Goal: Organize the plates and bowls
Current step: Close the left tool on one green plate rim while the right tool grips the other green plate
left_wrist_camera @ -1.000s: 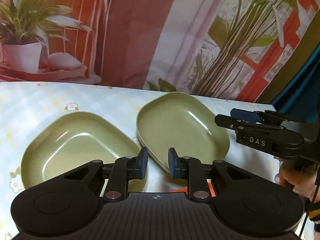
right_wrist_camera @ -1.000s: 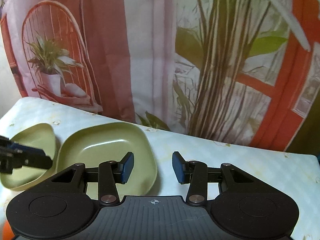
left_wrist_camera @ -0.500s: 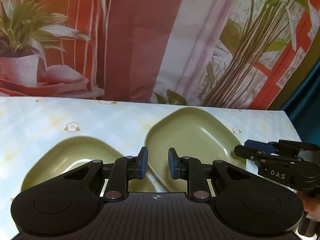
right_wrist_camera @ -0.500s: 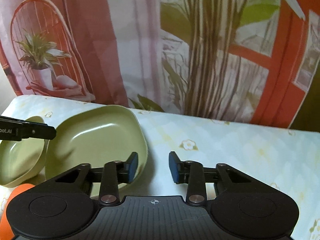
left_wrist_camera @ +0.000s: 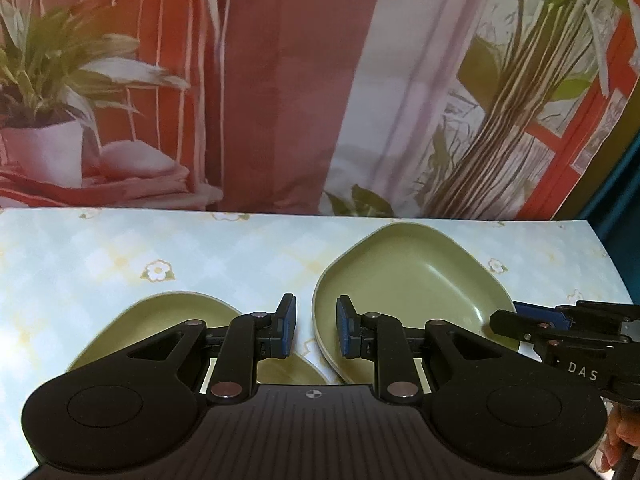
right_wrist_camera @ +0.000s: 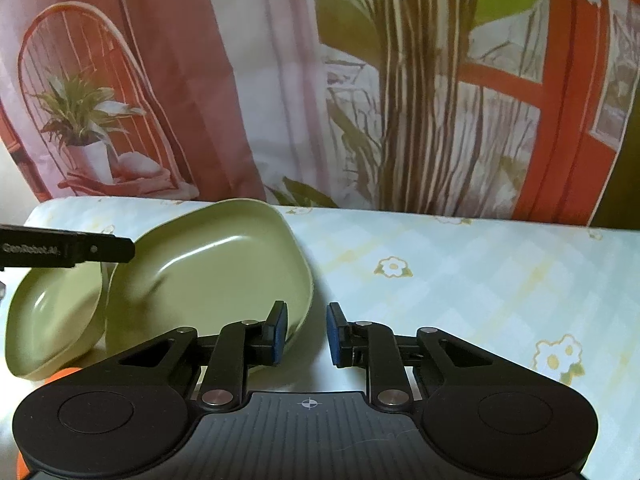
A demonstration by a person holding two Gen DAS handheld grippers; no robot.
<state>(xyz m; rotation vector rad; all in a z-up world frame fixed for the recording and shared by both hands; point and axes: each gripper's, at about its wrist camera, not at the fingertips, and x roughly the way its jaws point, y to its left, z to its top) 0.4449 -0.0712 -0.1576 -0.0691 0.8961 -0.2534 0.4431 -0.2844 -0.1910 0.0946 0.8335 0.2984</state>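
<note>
Left gripper (left_wrist_camera: 316, 330): matte black linkage arms, blue pads, silver pivot screws, ribbed grey base with crosshair mark. Right gripper (right_wrist_camera: 307, 333) identical; "DAS" lettering on its side.

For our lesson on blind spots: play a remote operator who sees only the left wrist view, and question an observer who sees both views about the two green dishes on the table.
Operator: Is the right gripper holding the right dish?
Observer: No. The right gripper has just been closing its jaws, but only tablecloth shows in the gap between them. The right dish has its corner just beyond the left jaw.
Operator: Is anything lying by the left dish?
Observer: Yes, something orange shows at the near edge of the left dish. Too little of it shows to name it.
</note>
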